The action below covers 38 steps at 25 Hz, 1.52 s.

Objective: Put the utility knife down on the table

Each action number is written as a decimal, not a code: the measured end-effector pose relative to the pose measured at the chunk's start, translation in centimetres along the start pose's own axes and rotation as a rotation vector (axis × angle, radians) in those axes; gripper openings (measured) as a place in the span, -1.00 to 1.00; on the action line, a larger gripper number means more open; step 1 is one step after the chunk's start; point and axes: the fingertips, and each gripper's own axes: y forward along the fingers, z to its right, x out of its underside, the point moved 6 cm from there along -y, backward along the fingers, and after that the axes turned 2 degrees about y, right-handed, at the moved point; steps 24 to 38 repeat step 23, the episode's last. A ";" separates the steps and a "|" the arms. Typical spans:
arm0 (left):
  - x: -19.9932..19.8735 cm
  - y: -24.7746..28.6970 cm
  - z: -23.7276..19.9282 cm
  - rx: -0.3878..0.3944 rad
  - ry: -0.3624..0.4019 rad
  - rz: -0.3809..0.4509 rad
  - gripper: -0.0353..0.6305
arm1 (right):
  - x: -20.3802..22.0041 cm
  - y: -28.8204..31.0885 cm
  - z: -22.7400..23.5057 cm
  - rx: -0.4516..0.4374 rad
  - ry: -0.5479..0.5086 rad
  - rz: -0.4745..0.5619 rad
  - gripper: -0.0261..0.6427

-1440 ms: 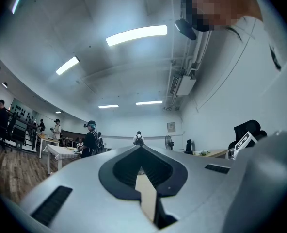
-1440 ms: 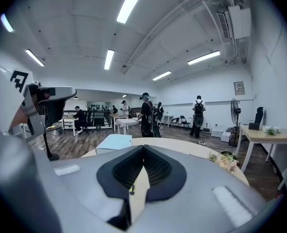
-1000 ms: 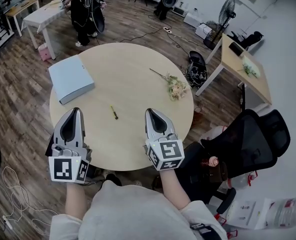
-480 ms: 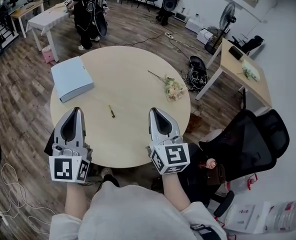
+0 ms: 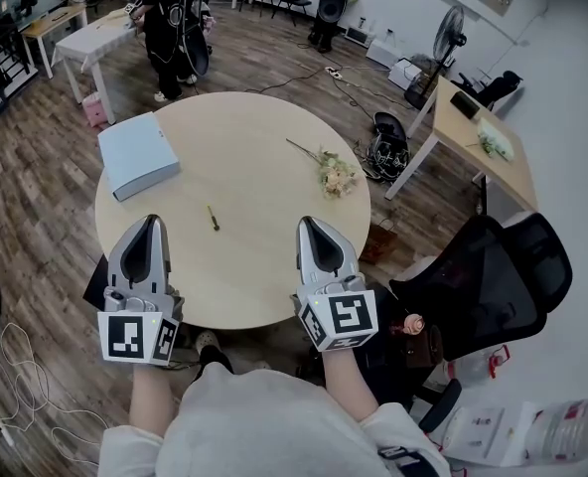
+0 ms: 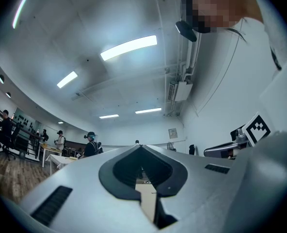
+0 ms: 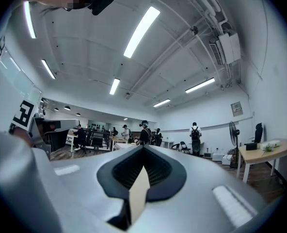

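Two hand-held grippers hang over the near edge of the round tabletop (image 5: 264, 137), and both have their jaws closed together with nothing in them. The utility knife (image 5: 214, 218) already lies on the bare wood, out in front and between them. It is a bit closer to the left hand-held gripper (image 5: 148, 227) than to the right hand-held gripper (image 5: 308, 227). Its long side points nearly straight away from the person, leaning a little left at the far end. A pale blue box (image 5: 137, 155) and some flowers (image 5: 332, 175) sit farther back. Around the tabletop are a wood floor (image 5: 36, 197), a black chair (image 5: 493, 276) and a person (image 5: 170, 13) standing far off.
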 end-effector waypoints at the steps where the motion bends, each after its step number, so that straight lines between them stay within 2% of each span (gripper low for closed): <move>1: 0.0 0.0 0.2 0.001 0.000 0.000 -0.87 | -0.1 -0.2 0.1 0.000 -0.001 0.001 -0.89; 17: -0.1 0.2 3.0 0.007 0.005 -0.004 -0.87 | 0.1 -1.5 1.9 -0.019 0.020 0.002 -0.89; 38: 0.0 0.7 2.6 0.000 0.007 -0.004 -0.87 | 0.0 -0.6 2.1 -0.023 0.020 0.005 -0.89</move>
